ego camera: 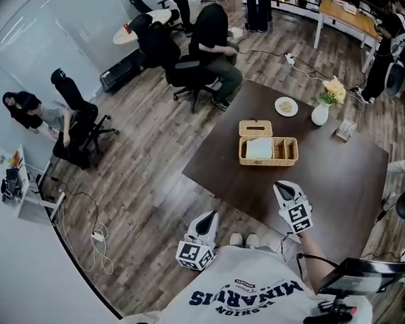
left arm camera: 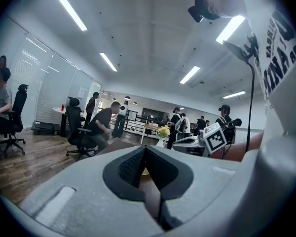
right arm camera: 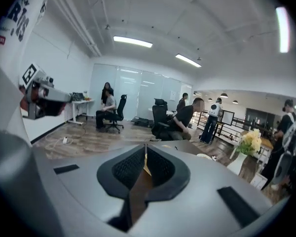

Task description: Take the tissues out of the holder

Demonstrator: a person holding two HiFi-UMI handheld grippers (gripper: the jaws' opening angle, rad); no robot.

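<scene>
While the tissues [ego camera: 259, 149] sit untaken in the holder [ego camera: 288, 160] mid-tabletop, my left gripper [ego camera: 210, 219] and right gripper [ego camera: 284, 189] are closed, empty.

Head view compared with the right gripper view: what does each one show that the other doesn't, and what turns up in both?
Only the head view shows the white tissues lying in the wicker holder, seen from above. Only the right gripper view shows the ceiling lights and a close look at the right gripper, its jaws shut on nothing. Both show the brown table, the vase of flowers and the seated person in black.
</scene>
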